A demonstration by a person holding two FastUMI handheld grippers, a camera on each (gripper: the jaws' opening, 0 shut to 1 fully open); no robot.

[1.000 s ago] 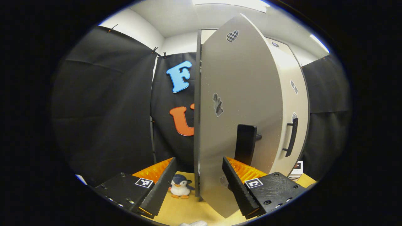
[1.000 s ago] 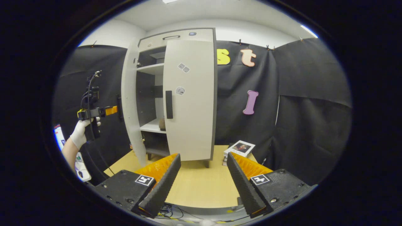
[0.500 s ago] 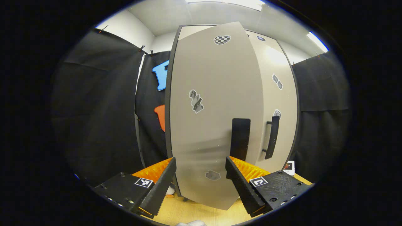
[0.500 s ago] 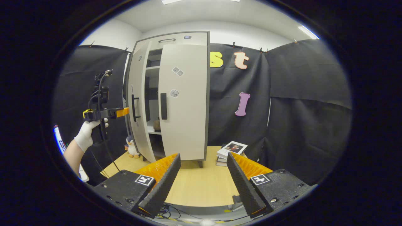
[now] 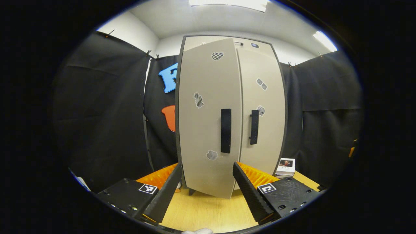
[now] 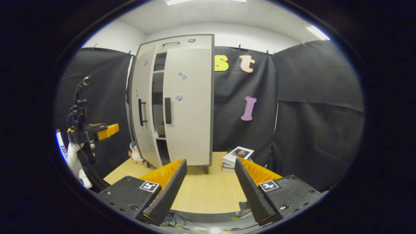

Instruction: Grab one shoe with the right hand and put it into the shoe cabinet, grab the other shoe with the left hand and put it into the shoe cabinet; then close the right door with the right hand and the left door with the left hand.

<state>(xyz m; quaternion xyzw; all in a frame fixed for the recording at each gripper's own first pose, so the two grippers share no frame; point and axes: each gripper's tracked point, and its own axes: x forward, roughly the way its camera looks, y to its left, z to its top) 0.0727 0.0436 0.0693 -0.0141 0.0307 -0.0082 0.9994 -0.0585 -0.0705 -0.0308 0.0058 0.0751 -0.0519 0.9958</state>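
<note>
My left gripper (image 5: 201, 191) and right gripper (image 6: 209, 188) stand released, grasping nothing; the shoe cabinet's (image 6: 188, 42) left door (image 6: 141, 107) hangs slightly ajar, awaiting a closing push.

The wooden table (image 6: 204, 191) carried the shoe cabinet (image 6: 188, 107) — beside it stood a toy penguin (image 6: 135, 152) and stacked books (image 6: 236, 156).

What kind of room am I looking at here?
Probably a staged recording booth, not a home: black cloth walls surround a wooden table carrying a small shoe cabinet, a stack of books and a toy penguin.
</note>
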